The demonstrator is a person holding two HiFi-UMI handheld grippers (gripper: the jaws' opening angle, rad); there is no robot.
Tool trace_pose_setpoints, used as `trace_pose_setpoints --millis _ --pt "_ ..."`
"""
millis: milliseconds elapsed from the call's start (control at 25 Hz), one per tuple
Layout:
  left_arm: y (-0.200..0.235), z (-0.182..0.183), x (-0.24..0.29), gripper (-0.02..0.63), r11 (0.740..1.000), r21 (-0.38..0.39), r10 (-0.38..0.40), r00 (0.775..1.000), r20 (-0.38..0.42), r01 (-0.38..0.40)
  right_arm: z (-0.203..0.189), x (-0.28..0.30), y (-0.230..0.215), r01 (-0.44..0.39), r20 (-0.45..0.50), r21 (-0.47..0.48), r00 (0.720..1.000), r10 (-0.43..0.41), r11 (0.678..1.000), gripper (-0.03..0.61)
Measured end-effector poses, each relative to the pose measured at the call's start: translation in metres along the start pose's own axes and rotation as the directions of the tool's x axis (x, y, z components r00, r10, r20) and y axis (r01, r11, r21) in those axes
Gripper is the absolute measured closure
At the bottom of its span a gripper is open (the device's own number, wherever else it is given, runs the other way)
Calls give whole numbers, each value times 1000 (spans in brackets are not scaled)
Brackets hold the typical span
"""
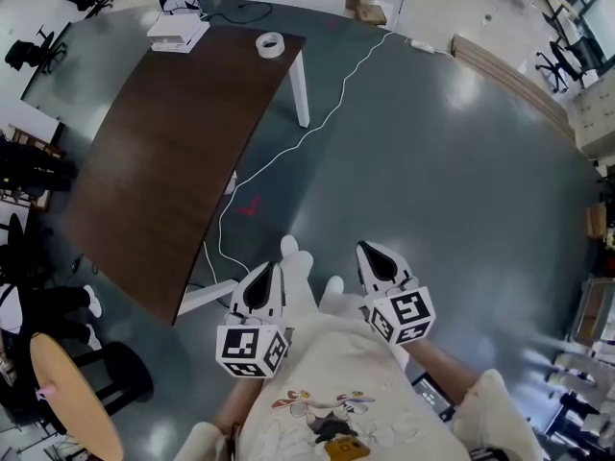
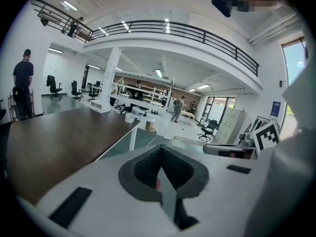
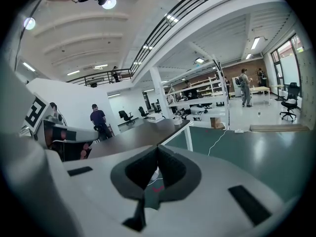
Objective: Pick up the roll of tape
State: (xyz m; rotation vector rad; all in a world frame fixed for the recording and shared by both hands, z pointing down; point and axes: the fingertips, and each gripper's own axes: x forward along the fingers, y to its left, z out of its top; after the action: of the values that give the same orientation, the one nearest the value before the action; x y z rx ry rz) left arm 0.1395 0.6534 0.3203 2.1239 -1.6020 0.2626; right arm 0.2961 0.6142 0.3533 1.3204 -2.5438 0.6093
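The roll of tape (image 1: 271, 44) is a white ring lying flat at the far end of a long dark brown table (image 1: 163, 171), near its right corner. In the left gripper view the tape (image 2: 129, 117) is a small pale shape far off on the tabletop. My left gripper (image 1: 266, 270) and right gripper (image 1: 371, 251) hang side by side over the grey floor, short of the table's near end and well away from the tape. Both point forward with their jaws together and nothing between them, as each gripper's own view also shows (image 2: 160, 147) (image 3: 158, 147).
A white box (image 1: 178, 32) sits on the table's far left corner. A white cable (image 1: 327, 118) snakes across the floor past a table leg (image 1: 300, 89), beside a red floor mark (image 1: 248, 205). A round wooden table (image 1: 72, 392) and a black stool (image 1: 125, 373) stand at the lower left.
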Motion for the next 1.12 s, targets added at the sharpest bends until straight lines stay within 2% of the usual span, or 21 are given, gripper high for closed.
trace_pose_setpoints --millis 360,720,920,1120 --pt "41 36 77 607 999 -26 -19 1000 -1 19 36 80 -30 17 -10 -14 1000 -17 1000 572" --pt "118 115 201 607 997 -35 -72 997 -19 72 100 210 -72 64 -46 -19 997 -65 998 572" --pt "168 153 248 607 995 -48 -92 995 -25 91 137 282 -77 92 -43 -22 995 -93 996 572" --pt "200 180 282 607 992 -27 -127 992 -27 126 166 336 -71 95 -24 -38 995 -96 995 572"
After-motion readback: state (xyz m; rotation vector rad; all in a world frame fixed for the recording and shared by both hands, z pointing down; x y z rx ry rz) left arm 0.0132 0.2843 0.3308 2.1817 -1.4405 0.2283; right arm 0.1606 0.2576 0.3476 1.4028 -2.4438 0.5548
